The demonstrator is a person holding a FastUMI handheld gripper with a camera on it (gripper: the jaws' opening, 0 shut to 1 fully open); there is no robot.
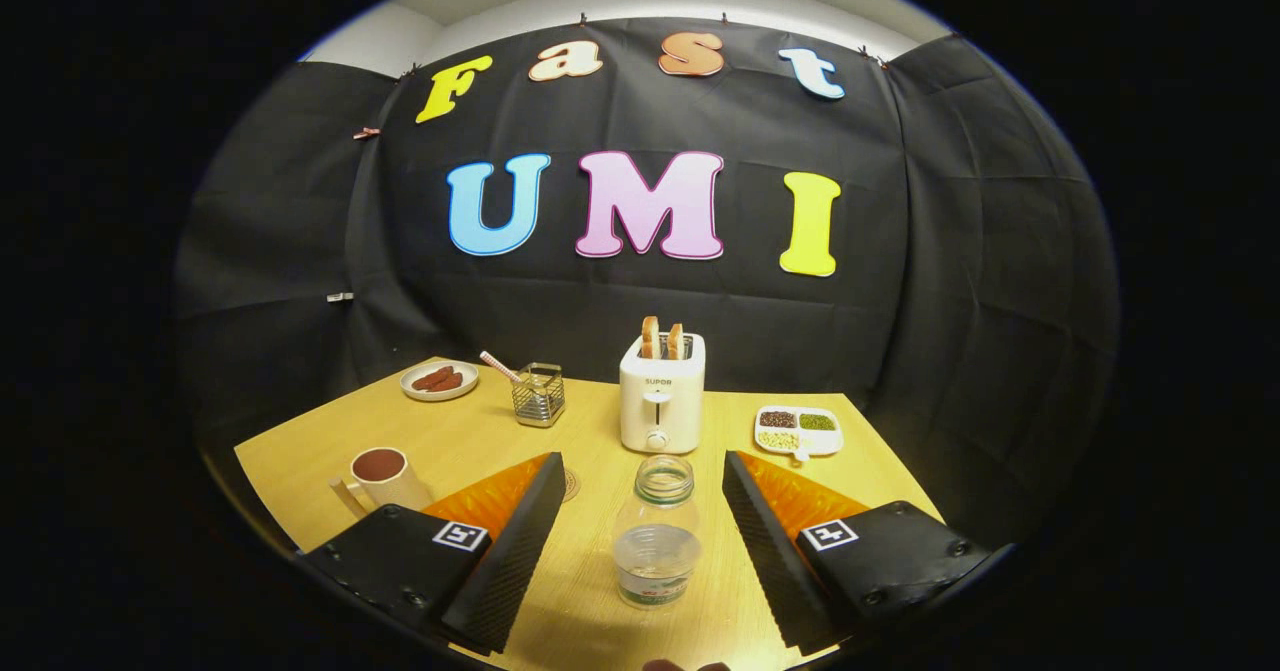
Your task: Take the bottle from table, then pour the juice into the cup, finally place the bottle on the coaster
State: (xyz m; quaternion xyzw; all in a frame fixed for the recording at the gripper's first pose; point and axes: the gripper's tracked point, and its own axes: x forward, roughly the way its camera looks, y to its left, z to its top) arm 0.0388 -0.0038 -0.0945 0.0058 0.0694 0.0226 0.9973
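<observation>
While the tongs (644, 526) stand wide open and hold nothing, the bottle (656, 531) sits upright between them on the counter (600, 421), uncapped for pouring; cup (385, 478) left of bottle, toaster (661, 393) beyond.

Two-fingered tongs (640, 551), each finger a long wedge with a finely ribbed inner face; glossy faceted panels behind; boxy housings with corner screws, each bearing a square black-and-white marker tag.

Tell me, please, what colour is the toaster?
White toaster, clearest in the gripper view, beyond the open fingers.
</observation>
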